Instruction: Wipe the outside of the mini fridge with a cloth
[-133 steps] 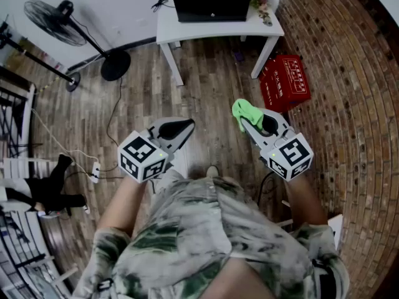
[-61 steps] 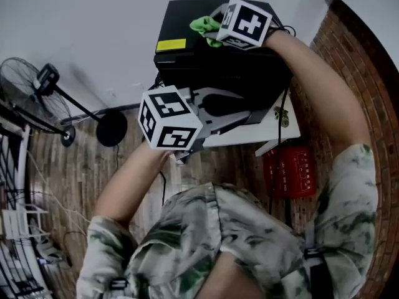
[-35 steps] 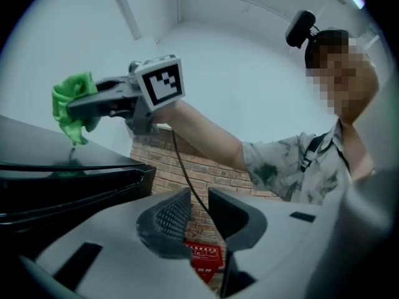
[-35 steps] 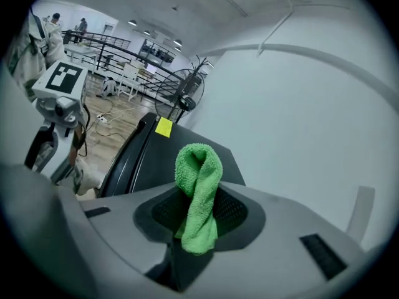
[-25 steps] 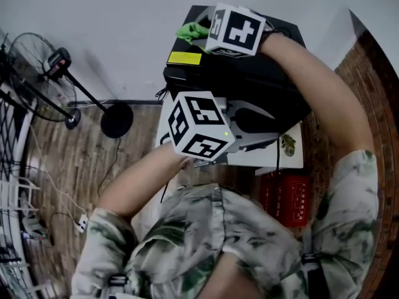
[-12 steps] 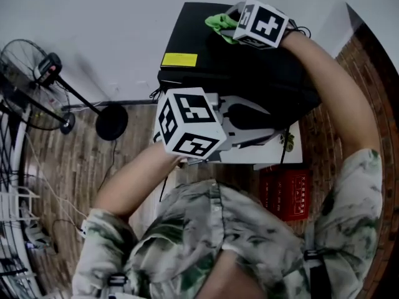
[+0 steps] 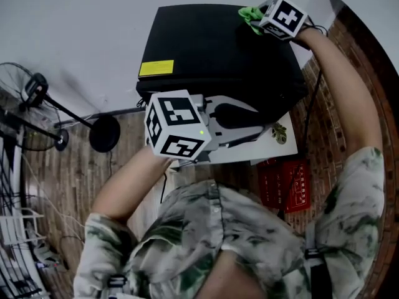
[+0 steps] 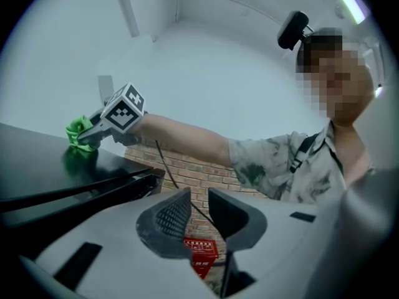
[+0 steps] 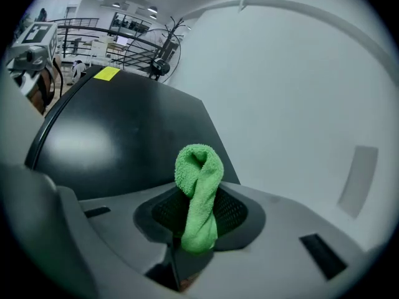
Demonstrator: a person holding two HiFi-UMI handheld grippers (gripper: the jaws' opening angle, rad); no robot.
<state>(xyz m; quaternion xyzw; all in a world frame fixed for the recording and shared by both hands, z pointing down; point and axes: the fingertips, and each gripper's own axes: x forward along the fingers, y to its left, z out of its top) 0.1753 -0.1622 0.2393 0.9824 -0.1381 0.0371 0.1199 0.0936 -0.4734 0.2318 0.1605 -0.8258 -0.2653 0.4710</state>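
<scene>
At centre-left the left gripper hovers beside the mini fridge, jaws narrowly apart and empty. The fridge's glossy, hard top fills the upper middle. At its upper-right corner the right gripper pinches the cloth by a bunched fold. The cloth looks soft, light and limp, and seemingly touches the top. The wall crowds behind, and open room lies leftward toward the yellow label.

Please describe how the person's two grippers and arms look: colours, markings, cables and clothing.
The left gripper and the right gripper are light grey plastic with dark textured jaw pads. Each carries a white cube with black square markers. A thin black cable runs along the right arm. The shirt is short-sleeved, mottled green and pale.
</scene>
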